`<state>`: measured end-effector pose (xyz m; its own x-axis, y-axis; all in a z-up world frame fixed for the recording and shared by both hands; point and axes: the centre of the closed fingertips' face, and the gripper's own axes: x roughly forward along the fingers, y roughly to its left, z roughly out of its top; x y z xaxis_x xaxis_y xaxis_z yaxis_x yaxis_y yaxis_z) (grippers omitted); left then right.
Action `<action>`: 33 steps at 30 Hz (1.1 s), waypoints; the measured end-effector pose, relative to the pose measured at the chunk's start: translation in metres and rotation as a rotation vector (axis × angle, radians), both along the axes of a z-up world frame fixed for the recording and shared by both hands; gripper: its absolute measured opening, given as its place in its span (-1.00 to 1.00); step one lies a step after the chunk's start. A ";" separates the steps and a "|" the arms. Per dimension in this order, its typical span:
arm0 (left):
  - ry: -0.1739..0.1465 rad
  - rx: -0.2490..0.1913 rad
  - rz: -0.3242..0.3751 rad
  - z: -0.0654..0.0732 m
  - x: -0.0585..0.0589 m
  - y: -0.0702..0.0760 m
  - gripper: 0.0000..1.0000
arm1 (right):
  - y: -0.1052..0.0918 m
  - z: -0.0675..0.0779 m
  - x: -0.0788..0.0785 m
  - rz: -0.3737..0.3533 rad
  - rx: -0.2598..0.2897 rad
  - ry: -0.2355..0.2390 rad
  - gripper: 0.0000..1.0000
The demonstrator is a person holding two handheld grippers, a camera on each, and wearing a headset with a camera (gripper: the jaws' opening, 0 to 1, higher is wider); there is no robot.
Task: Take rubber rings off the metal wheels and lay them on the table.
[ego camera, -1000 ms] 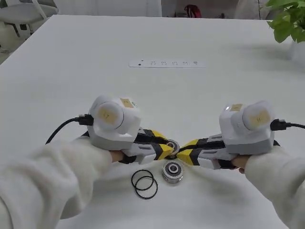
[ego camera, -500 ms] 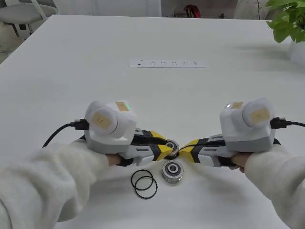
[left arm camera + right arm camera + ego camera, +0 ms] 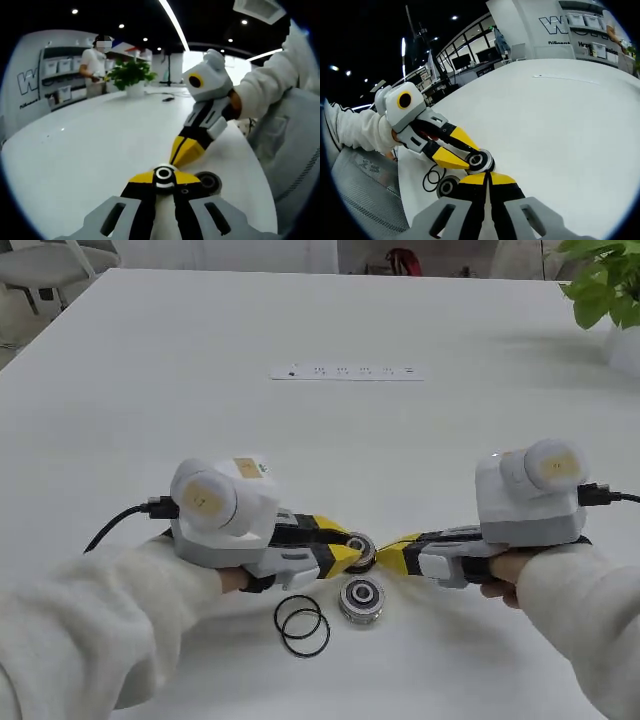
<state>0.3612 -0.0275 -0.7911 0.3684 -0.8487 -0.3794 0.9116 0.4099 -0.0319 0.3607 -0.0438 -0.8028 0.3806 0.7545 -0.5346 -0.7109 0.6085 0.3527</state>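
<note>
My left gripper [image 3: 350, 551] is shut on a small metal wheel [image 3: 361, 548], held just above the white table [image 3: 330, 440]. In the left gripper view the wheel [image 3: 164, 173] sits between the yellow tips of the left gripper [image 3: 164, 180]. My right gripper [image 3: 386, 553] comes in from the right with its jaws together, tips touching the wheel's rim. In the right gripper view the right gripper [image 3: 487, 176] meets the wheel [image 3: 479, 160]; whether it pinches a ring is hidden. A second wheel [image 3: 361, 599] lies below them. Two black rubber rings [image 3: 302, 623] lie overlapped on the table.
A white power strip [image 3: 347, 372] lies across the middle of the table. A potted plant [image 3: 605, 285] stands at the far right corner. A black cable [image 3: 125, 520] trails from the left gripper. A person stands far off by shelves [image 3: 95, 65].
The right gripper's body has shifted a little to the right and rolled. The left gripper's body has drifted slightly left and down. The held wheel stays between the tips.
</note>
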 end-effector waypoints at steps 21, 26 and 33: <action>-0.006 0.014 -0.051 0.001 -0.007 0.007 -0.97 | 0.002 0.008 0.001 -0.060 0.080 0.053 -1.00; -0.026 0.032 -0.060 0.001 -0.008 0.006 -0.97 | 0.002 0.008 0.002 -0.061 0.074 0.049 -1.00; -0.028 0.039 -0.061 0.000 -0.008 0.005 -0.97 | 0.004 0.009 0.001 -0.041 0.051 0.025 -1.00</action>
<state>0.3535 -0.0220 -0.7908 0.3273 -0.8548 -0.4028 0.9352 0.3540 0.0088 0.3620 -0.0402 -0.7936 0.3984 0.7651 -0.5059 -0.6763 0.6176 0.4015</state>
